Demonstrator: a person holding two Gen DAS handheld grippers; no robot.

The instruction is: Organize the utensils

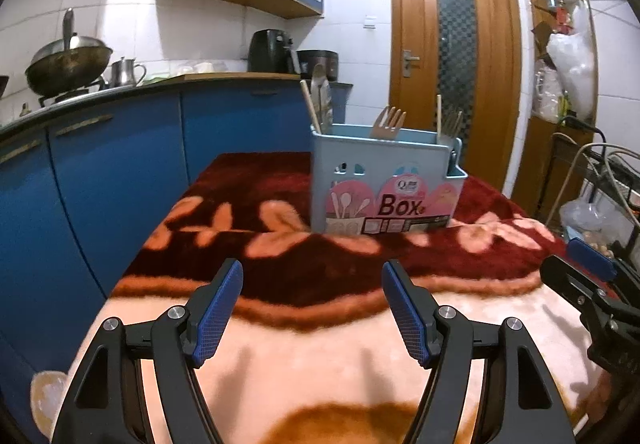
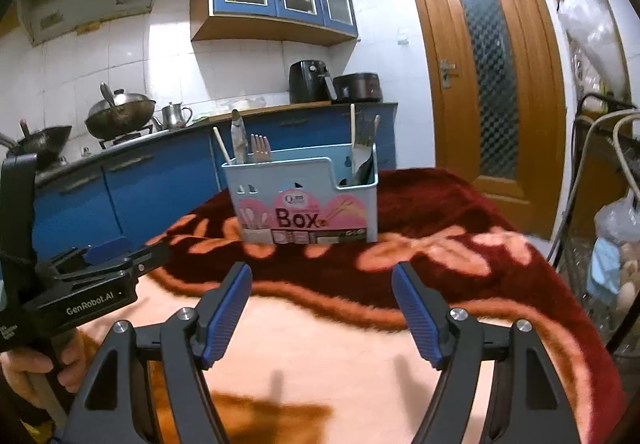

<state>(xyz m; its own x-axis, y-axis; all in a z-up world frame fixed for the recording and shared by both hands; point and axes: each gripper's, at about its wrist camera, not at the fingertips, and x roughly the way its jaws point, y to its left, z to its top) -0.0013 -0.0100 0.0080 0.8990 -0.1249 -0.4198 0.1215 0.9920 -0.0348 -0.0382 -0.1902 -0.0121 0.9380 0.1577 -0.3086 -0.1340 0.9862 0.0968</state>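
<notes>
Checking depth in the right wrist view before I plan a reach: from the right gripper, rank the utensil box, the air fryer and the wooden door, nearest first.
1. Utensil box, straight ahead of the right gripper on the blanket.
2. Air fryer, behind the box on the counter.
3. Wooden door, off to the right; roughly as far back as the air fryer, so ranks 2 and 3 are too close to call.

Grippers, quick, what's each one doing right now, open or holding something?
Left gripper: open, holding nothing.
Right gripper: open, holding nothing.
</notes>
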